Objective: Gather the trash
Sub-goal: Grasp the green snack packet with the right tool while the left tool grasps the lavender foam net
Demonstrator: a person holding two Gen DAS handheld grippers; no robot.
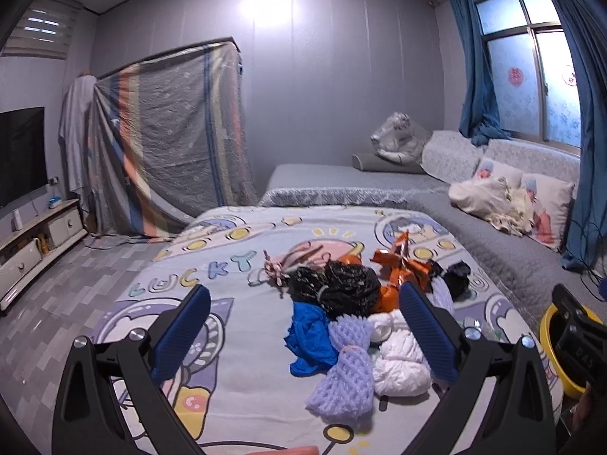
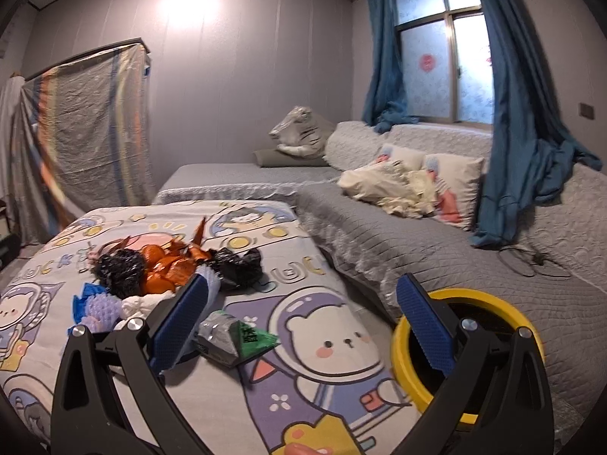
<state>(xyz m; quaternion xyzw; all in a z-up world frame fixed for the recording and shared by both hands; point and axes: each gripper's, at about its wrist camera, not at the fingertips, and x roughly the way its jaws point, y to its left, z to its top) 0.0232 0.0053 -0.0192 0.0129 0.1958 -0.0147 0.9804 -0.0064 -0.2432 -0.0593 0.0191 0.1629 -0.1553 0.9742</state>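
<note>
While both cams face the same bed, each one catches something the other misses:
Left wrist only: TV [image 1: 21, 155] and low cabinet [image 1: 41, 235] at left edge; yellow bin [image 1: 550, 345] just a sliver at right edge.
Right wrist only: silver-and-green foil packet [image 2: 235, 337] lying apart from the pile, lower centre; bin [image 2: 409, 349] shows its round yellow rim and dark inside, right of the bed.
Left gripper [image 1: 313, 335]: fingers spread wide, nothing between them, above the pile.
Right gripper [image 2: 303, 326]: fingers spread wide, empty.
Trash pile [image 1: 360, 303]: centre of the cartoon bedsheet [image 1: 212, 265] (all items bunched and touching).
Textures: purple foam net sleeve [image 1: 347, 364], mesh pattern; crinkled black plastic bag [image 1: 341, 288]; shiny orange wrapper [image 1: 402, 269]; white wad [image 1: 398, 364]; blue plastic [image 1: 309, 337].
Finger pads: blue, ribbed.
</note>
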